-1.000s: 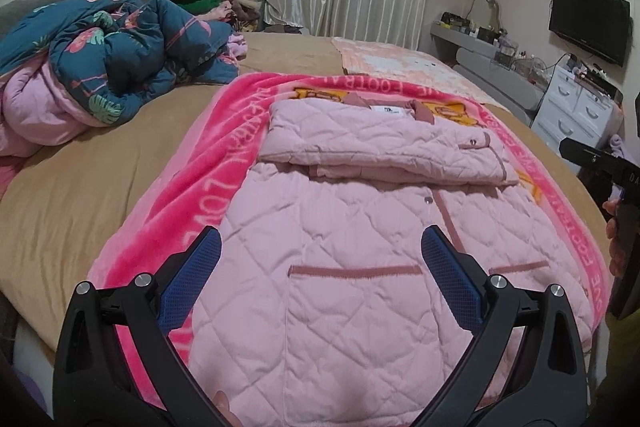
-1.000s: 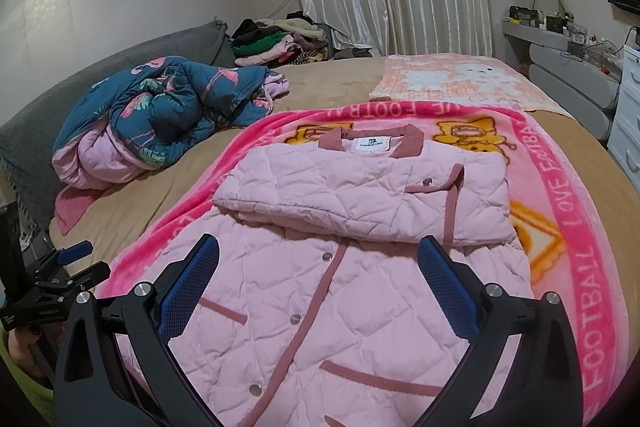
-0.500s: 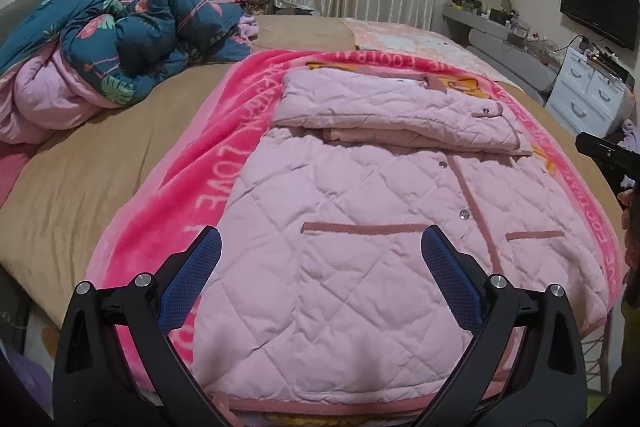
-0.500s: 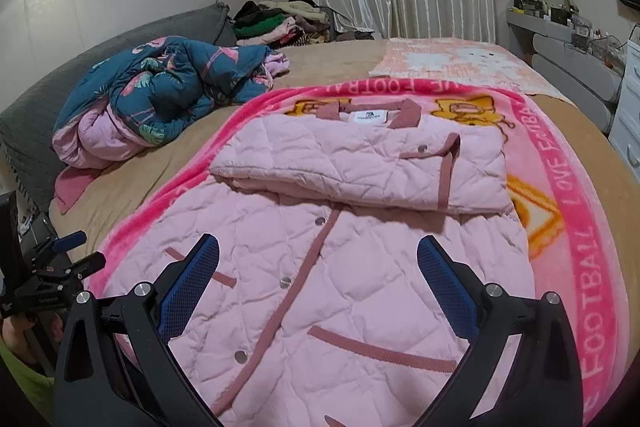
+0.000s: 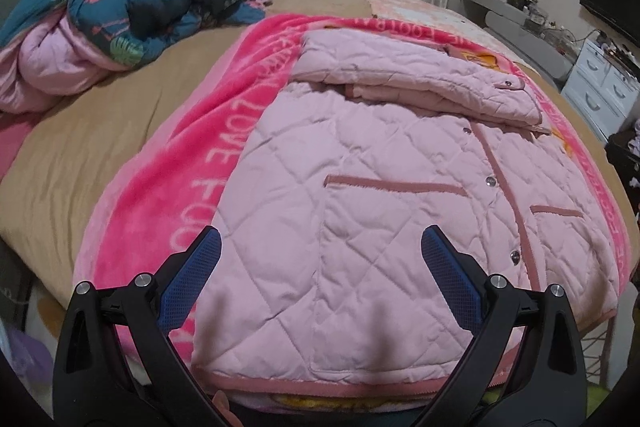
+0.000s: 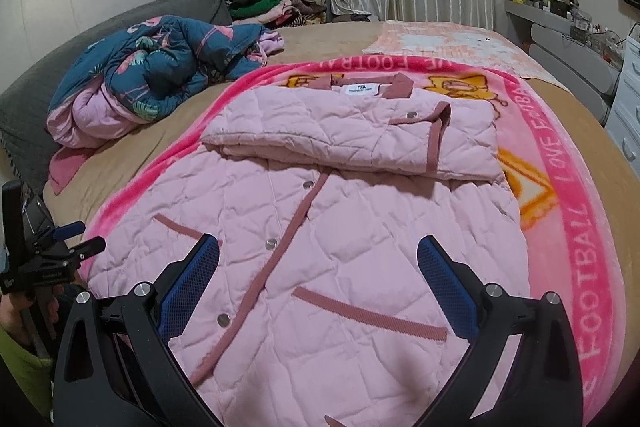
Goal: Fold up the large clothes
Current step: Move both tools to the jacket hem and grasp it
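Note:
A pale pink quilted jacket (image 5: 360, 195) (image 6: 340, 227) lies flat on a bright pink blanket (image 5: 208, 139) (image 6: 568, 211) on the bed. Its sleeves are folded across the chest into a thick band (image 5: 420, 79) (image 6: 352, 135) below the collar. My left gripper (image 5: 320, 251) is open above the jacket's lower left part near the hem. My right gripper (image 6: 318, 255) is open above the lower right part near the button placket. Neither holds cloth. The left gripper (image 6: 78, 237) also shows at the left edge of the right wrist view, held by a hand.
A crumpled teal flamingo-print quilt (image 5: 132, 3) (image 6: 160, 71) lies at the bed's left. A pile of clothes (image 6: 276, 3) sits by the curtains. A peach blanket (image 6: 440, 43) lies beyond the pink one. White drawers (image 5: 600, 87) and a TV (image 5: 612, 3) stand at the right.
Both grippers have pulled back toward the foot of the bed and lowered; the jacket's hem has come into the left wrist view. Both stay open.

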